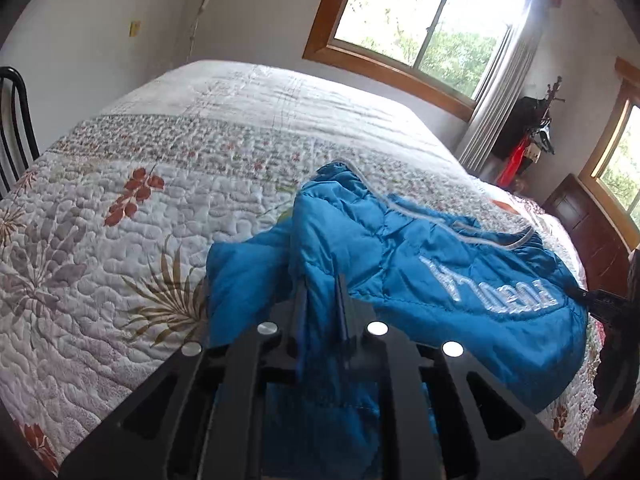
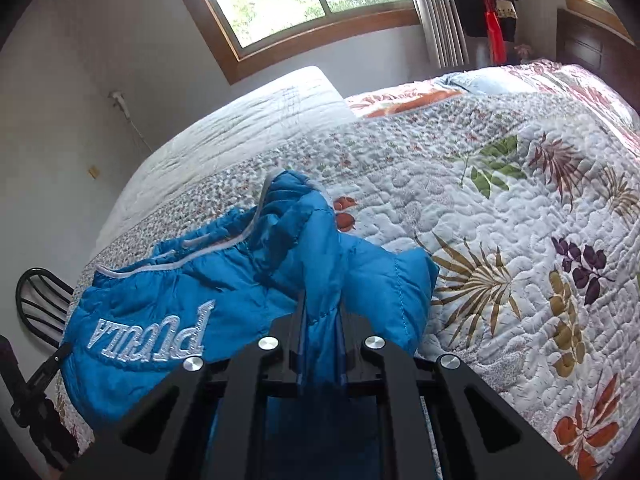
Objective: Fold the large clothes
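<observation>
Gripping the blue puffer jacket (image 1: 420, 264) at the bed's (image 1: 200, 152) near edge, the left gripper (image 1: 322, 300) and right gripper (image 2: 320, 312) are both closed on its fabric, which looks light, soft, slippery and best held by seams.

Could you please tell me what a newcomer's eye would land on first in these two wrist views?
The bright blue puffy quilted jacket with white embroidered lettering stands out first, lying crumpled on the white floral quilted bedspread. Next, the left tool and the right tool each pinch a fold of its blue fabric. Behind the bed, a sunlit wood-framed window glows brightly.
</observation>
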The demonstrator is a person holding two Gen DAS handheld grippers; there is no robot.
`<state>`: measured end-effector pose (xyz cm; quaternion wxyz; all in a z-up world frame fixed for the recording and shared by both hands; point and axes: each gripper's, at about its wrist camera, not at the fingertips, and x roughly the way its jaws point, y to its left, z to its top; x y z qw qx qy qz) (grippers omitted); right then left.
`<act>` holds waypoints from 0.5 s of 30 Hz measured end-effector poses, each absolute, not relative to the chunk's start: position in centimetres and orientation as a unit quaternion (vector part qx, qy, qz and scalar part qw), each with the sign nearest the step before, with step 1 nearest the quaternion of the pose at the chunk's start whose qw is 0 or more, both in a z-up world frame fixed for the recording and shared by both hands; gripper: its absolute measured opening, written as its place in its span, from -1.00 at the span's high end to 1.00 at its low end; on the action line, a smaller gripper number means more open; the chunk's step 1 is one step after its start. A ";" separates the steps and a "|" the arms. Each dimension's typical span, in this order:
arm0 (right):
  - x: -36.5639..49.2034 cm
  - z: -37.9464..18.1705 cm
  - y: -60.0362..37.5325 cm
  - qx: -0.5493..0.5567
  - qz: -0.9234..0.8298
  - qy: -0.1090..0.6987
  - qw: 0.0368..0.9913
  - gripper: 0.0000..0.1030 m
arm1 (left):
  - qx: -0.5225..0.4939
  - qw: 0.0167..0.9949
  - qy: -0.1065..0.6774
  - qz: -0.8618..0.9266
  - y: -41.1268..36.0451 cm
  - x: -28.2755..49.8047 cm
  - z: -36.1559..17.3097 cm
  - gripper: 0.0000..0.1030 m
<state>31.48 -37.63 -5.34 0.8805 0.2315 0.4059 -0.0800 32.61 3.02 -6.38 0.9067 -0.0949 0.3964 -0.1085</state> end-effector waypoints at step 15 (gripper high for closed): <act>31.7 -6.4 -37.0 0.189 -0.097 0.435 0.875 0.45 | -0.088 0.896 0.426 -0.092 4.2 33.3 -7.4 0.49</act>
